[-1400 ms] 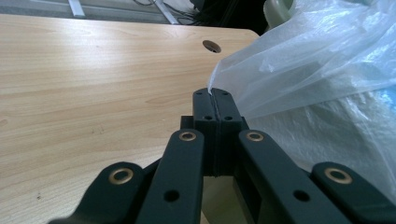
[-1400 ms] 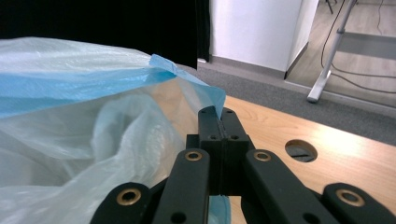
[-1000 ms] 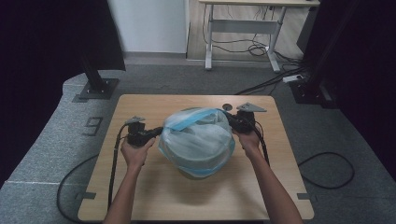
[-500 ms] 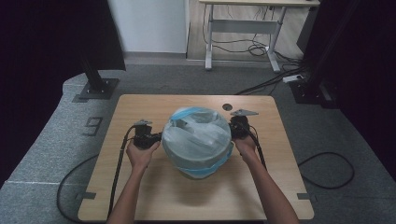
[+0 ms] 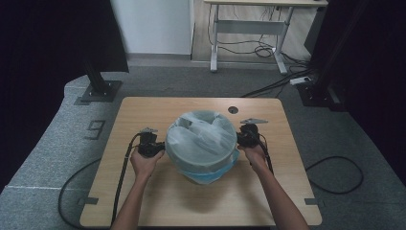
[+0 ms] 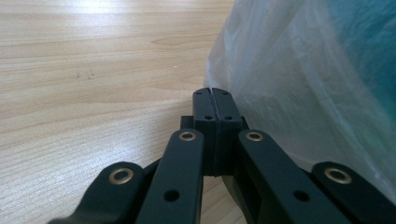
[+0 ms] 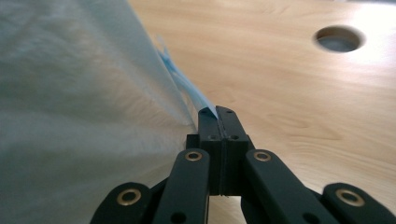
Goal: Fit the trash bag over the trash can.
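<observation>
Both grippers sit lower than a second ago, and the bag they hold between them has come down with them; its blue underside now rests on the worktop, where earlier it hung higher and farther toward the far edge.

We note a bin bag point(image 5: 203, 143), pale translucent plastic over a blue lower part, standing at the middle of the wooden table point(image 5: 143, 201), slightly nearer the far edge than the near one. Its top is crumpled and folded inward.

We see the left gripper point(image 5: 160, 146) pressed against the bag's left flank, the person's left hand point(image 5: 145, 160) behind it. In the left gripper view its jaws stand fully together, pads meeting with no gap; the plastic point(image 6: 303, 84) bulges just to their right and runs down past them. We cannot tell whether any film is caught between the pads.

We find the right gripper point(image 5: 241, 138) at the bag's right flank, right hand point(image 5: 253, 153) behind, a grey three-cornered plate on top. In the right gripper view the jaws look nearly together, and a thin pleat of pale and blue film point(image 7: 187, 88) runs straight into the tips, pinched there. These jaws have just been easing apart a little, with the film between them.

A round cable hole point(image 5: 233, 109) lies in the table near the far edge, behind the bag and apart from it. Cables trail from each gripper toward the near edge.
</observation>
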The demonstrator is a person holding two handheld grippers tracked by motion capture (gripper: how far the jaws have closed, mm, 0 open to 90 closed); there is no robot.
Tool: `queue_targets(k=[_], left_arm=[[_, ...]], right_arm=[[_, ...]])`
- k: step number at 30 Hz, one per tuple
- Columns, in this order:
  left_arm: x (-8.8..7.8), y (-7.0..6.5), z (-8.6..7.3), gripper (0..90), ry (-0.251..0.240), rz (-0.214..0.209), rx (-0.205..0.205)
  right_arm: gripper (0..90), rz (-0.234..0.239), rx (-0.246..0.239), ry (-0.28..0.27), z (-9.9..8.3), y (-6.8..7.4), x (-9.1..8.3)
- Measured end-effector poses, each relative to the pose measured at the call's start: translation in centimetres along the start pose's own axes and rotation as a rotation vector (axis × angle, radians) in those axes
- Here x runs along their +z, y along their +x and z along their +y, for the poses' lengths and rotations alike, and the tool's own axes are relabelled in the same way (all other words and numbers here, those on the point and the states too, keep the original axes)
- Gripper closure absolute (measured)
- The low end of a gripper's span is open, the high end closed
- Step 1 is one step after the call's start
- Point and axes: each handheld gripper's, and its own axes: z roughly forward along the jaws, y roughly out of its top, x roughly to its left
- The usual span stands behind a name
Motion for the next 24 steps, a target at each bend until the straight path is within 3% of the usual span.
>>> queue_targets(k=[2, 5, 9, 13, 17, 20, 24], left_arm=[[-0.1, 0.1, -0.1, 90.0, 0.0, -0.007, 0.003], [0.0, 0.2, -0.3, 90.0, -0.008, -0.018, -0.005], [-0.2, 0.3, -0.5, 90.0, -0.018, -0.023, -0.014], [-0.4, 0.2, -0.6, 90.0, -0.021, -0.019, -0.011], [-0.6, 0.1, -0.5, 90.0, -0.021, -0.017, -0.01], [-0.8, 0.1, -0.5, 90.0, -0.021, -0.017, -0.009], [-1.0, 0.0, -0.5, 90.0, -0.023, -0.017, -0.003]], right_arm=[[69.4, -0.02, 0.035, -0.038, 0.3, -0.4, -1.4], [62.5, -0.026, 0.026, -0.113, 0.3, -0.5, -4.3], [56.3, 0.031, -0.007, -0.168, -0.9, 0.0, -7.7], [48.8, 0.122, -0.053, -0.186, -2.9, 1.6, -10.2], [42.4, 0.215, -0.113, -0.173, -4.5, 3.6, -11.0], [36.4, 0.302, -0.127, -0.179, -4.8, 4.6, -11.1], [35.3, 0.336, -0.171, -0.172, -5.1, 5.5, -10.6]])
